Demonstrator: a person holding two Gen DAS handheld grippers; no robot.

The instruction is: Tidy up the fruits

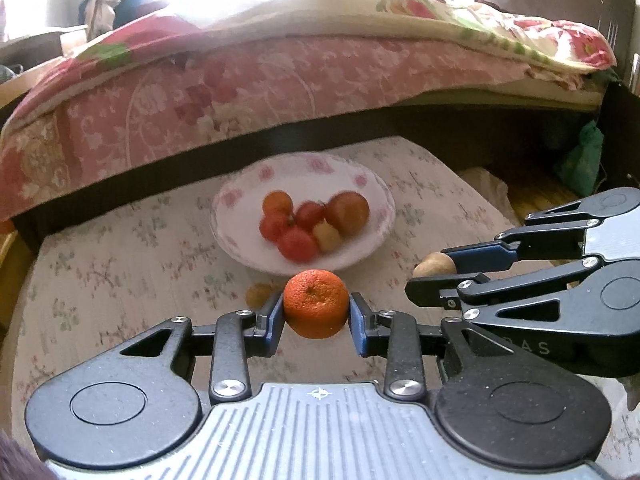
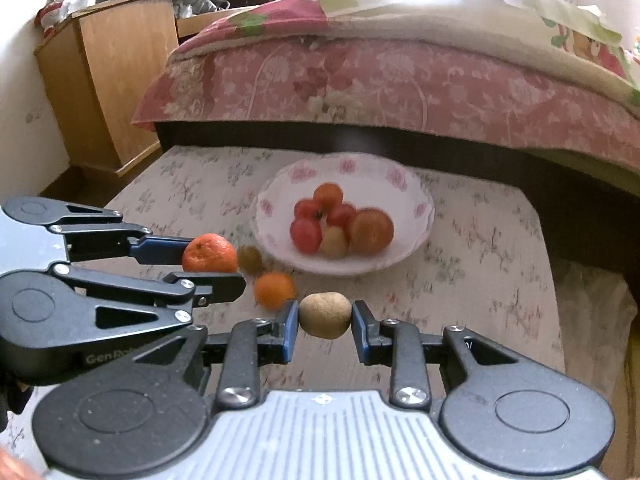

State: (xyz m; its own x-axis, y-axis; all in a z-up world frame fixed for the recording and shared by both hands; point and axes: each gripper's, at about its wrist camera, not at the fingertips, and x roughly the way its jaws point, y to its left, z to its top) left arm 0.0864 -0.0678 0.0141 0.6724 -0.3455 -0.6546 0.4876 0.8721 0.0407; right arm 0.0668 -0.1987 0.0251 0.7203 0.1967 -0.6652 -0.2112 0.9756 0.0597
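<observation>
My left gripper (image 1: 316, 312) is shut on an orange mandarin (image 1: 316, 303), held just in front of the white flowered bowl (image 1: 360, 184). The bowl holds several tomatoes, a larger orange fruit (image 1: 348, 212) and a small kiwi. My right gripper (image 2: 325, 318) is shut on a brown kiwi (image 2: 325, 315), to the right of the left gripper. In the right wrist view the bowl (image 2: 416, 200) sits ahead, and the left gripper (image 2: 208, 268) holds the mandarin (image 2: 209, 254) at the left. A second mandarin (image 2: 274, 290) and a loose kiwi (image 2: 250, 259) lie on the cloth before the bowl.
The fruit sits on a low table covered by a floral cloth (image 1: 100, 264). A bed with a pink flowered blanket (image 1: 240, 88) runs behind it. A wooden cabinet (image 2: 112, 80) stands at the back left. A green bag (image 1: 580, 156) lies at the far right.
</observation>
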